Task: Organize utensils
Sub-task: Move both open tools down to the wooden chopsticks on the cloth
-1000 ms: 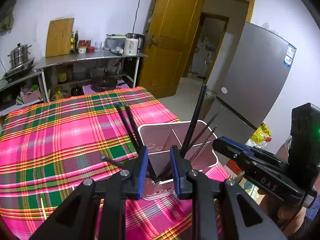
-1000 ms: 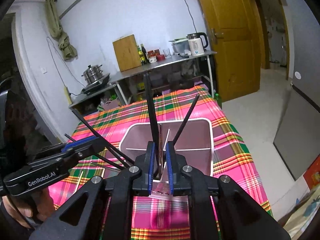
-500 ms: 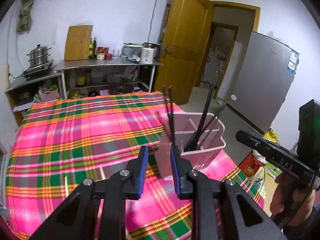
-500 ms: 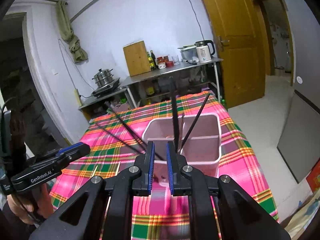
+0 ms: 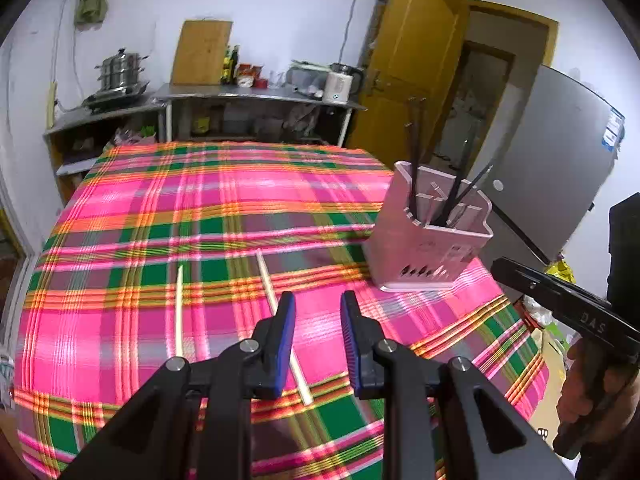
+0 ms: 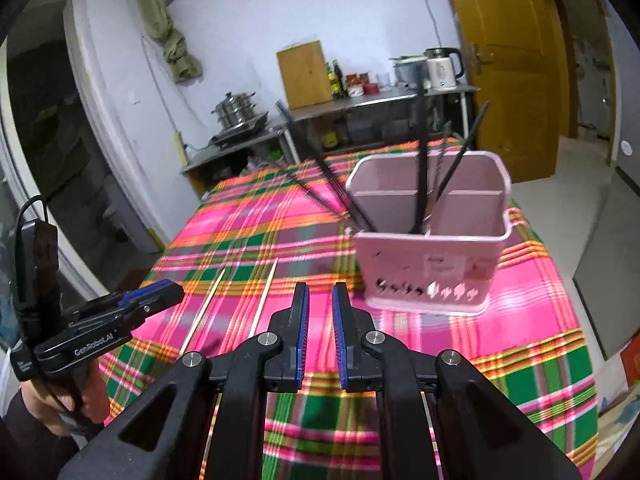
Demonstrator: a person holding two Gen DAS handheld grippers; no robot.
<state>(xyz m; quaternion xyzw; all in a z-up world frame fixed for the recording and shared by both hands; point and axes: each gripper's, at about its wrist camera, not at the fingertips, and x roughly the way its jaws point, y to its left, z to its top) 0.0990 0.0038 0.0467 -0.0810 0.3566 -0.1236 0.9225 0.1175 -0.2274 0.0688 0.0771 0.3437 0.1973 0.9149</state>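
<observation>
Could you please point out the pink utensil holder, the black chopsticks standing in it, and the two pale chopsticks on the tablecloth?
Pink utensil holder point(image 6: 432, 256): right wrist view, front wall.
Black chopsticks point(image 6: 421, 152): right wrist view, an upright stick's shaft.
Pale chopsticks point(image 5: 179, 312): left wrist view, left stick's middle.

Plaid-clothed table point(image 5: 120, 208): pink utensil caddy point(image 5: 424, 256), two pale chopsticks point(image 5: 179, 308).

A pink holder point(image 6: 432, 256) of black chopsticks point(image 6: 421, 152) stands on pink-green-orange plaid cloth point(image 5: 200, 216).
</observation>
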